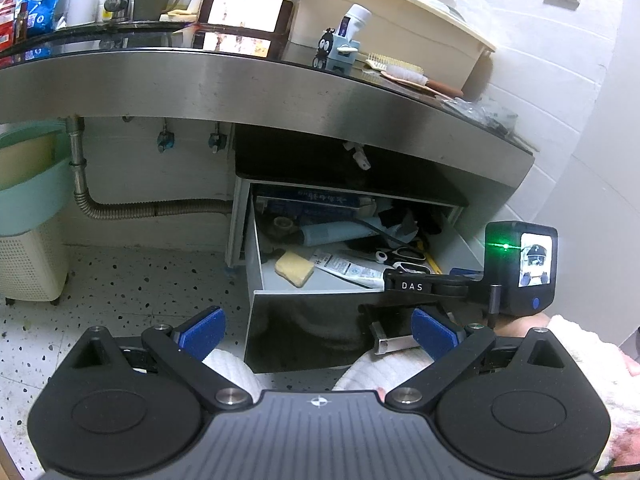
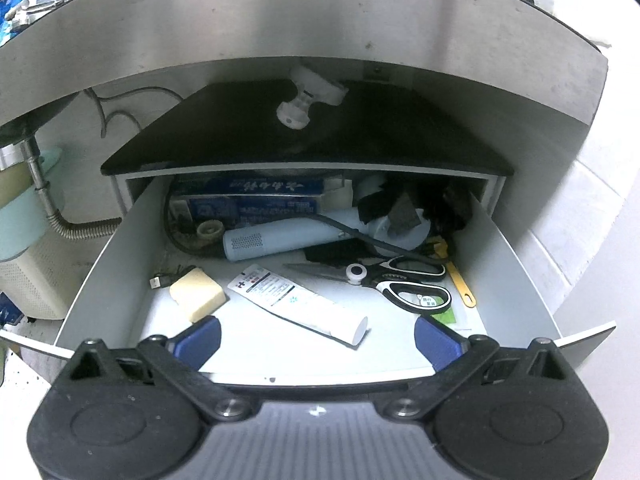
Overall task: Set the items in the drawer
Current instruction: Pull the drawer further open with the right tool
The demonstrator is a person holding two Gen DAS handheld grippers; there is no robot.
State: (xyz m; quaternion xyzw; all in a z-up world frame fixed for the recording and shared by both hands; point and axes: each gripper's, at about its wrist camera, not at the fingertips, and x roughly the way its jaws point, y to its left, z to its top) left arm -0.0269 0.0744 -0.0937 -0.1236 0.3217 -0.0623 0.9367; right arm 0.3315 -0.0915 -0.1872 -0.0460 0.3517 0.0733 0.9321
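I hold my right gripper (image 2: 318, 338) just above the front edge of the drawer (image 2: 516, 264), and its two blue fingers (image 2: 200, 338) are spread wide with nothing between them. My left gripper (image 1: 318, 334) is further back, in front of the drawer's dark front panel (image 1: 312, 328), and its fingers are also wide apart and empty.

The drawer is pulled out under the steel counter (image 1: 256, 84). Inside the drawer, a white tube (image 2: 298, 306) lies diagonally near the front, with its cap end toward the front panel. Just to the left of the tube is a yellow sponge (image 2: 197, 294). To the right of the tube lie scissors (image 2: 384, 278) with black and white handles, the blades pointing to the left. Beside the scissors, against the right wall of the drawer, is a thin yellow tool (image 2: 458, 280). Behind the tube a pale blue cylinder (image 2: 280, 242) lies on its side, and behind it, at the back of the drawer, are blue boxes (image 2: 256, 196).

In the left wrist view, my right gripper's body (image 1: 518, 268) is at the right front corner of the drawer, with a small screen and a green light. On the counter above the drawer stand a beige tub (image 1: 384, 28) and a brush (image 1: 404, 76).
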